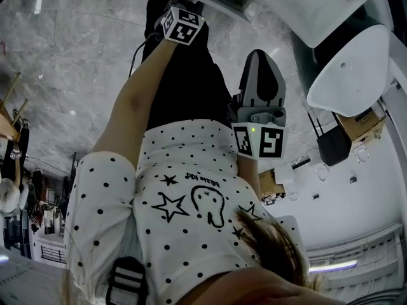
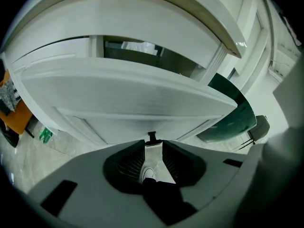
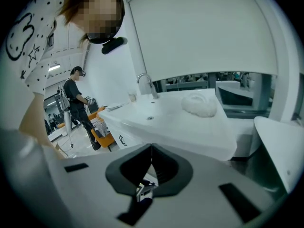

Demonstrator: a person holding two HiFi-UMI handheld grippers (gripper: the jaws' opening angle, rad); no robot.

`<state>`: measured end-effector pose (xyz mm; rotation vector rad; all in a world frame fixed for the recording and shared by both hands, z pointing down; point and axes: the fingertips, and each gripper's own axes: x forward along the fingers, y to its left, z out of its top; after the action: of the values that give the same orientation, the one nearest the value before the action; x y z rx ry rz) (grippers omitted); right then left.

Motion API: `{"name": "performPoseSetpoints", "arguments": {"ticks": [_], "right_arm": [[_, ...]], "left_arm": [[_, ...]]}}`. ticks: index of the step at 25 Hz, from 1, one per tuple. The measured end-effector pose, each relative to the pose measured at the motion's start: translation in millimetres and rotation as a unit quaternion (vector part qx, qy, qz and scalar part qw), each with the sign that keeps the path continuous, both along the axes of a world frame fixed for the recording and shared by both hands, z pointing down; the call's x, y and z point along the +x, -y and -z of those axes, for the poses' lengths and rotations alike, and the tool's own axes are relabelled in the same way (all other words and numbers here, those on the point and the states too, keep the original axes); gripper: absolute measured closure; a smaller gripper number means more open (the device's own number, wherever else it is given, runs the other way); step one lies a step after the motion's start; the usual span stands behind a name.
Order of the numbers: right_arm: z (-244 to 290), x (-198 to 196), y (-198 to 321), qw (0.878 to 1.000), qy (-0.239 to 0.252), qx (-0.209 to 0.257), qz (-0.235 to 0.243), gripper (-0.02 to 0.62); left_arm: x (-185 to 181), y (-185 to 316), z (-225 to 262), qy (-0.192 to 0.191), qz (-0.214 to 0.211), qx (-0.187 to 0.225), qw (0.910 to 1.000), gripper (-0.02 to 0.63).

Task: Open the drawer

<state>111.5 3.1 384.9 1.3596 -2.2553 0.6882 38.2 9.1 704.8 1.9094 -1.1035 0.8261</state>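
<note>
The left gripper (image 2: 153,144) is open: its two ribbed pads stand apart and press on nothing. In the gap between them there is only pale floor (image 1: 63,56), the person's white shoe (image 2: 148,173) and a dark trouser leg (image 2: 164,198).

Just past the jaw tips is the small black handle (image 2: 152,137). It is fixed low on the white drawer front (image 2: 133,103) and is close to the tips but not between them. The drawer front fills most of the left gripper view. Behind its upper edge runs a dark gap (image 2: 137,56) beneath the white cabinet top (image 2: 142,13). The drawer seems to be pulled out a little, though the wide-angle bend makes that hard to be sure of.

The right gripper (image 3: 151,148) is closed, with its tips meeting and nothing held. In the head view it hangs well back from the drawer front, near the person's spotted shirt (image 1: 191,189). The left gripper reaches further out toward the white furniture.

The right gripper faces a white counter (image 3: 190,127), which bears a tap (image 3: 145,83) and a soft white heap (image 3: 199,104). A second person in dark clothes (image 3: 78,103) stands beyond the counter. Where the counter lies relative to the drawer front I cannot tell.
</note>
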Motion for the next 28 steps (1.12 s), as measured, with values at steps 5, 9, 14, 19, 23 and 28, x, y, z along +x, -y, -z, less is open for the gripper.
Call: {"name": "performPoseSetpoints", "arguments": {"ticks": [5, 9, 14, 19, 23, 28], "right_arm": [[4, -2, 3, 1.0, 0.006, 0.005, -0.001, 0.581], [7, -5, 3, 1.0, 0.012, 0.008, 0.0, 0.581], [10, -4, 0, 1.0, 0.017, 0.008, 0.001, 0.581], [14, -1, -4, 1.0, 0.017, 0.015, -0.003, 0.581], [18, 5, -6, 1.0, 0.013, 0.02, -0.006, 0.581], [14, 11, -11, 1.0, -0.006, 0.023, 0.009, 0.581]], "left_arm": [[-15, -3, 11, 0.02, 0.033, 0.011, 0.9992, 0.603], [-17, -4, 18, 0.018, 0.033, 0.012, 0.9992, 0.603], [-16, -1, 31, 0.014, 0.033, 0.013, 0.9993, 0.603], [-21, 4, 47, 0.017, 0.043, 0.019, 0.9987, 0.603], [-24, 4, 54, 0.017, 0.058, 0.007, 0.9982, 0.603], [-27, 3, 63, 0.02, 0.073, -0.008, 0.9971, 0.603]]}}
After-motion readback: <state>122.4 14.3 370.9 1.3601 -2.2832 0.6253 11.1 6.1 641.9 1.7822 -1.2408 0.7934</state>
